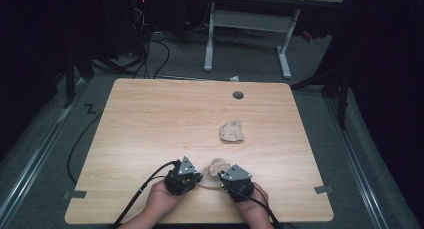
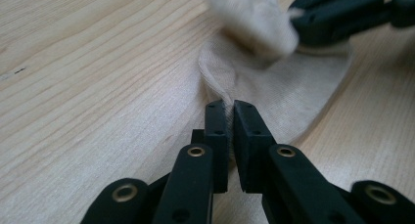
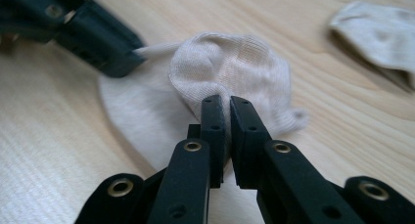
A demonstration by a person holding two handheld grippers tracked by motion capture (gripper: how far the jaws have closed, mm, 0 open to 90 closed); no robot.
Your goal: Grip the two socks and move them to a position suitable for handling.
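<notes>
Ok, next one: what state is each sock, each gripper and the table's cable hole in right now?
near sock: on the table between the grippers, partly flat, partly bunched, pinched from both sides.
far sock: crumpled, lying free mid-table, untouched.
left gripper: jaws closed on a fold of the near sock.
right gripper: jaws closed on the sock's bunched part.
cable hole: plugged with a grey cap.
table: upright, top bare apart from the socks.

Wooden table (image 1: 150,139), two beige socks (image 1: 232,131)

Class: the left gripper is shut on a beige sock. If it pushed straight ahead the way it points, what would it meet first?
Probably the right gripper, just beyond the bunched sock held by the left gripper; depth is uncertain.
</notes>
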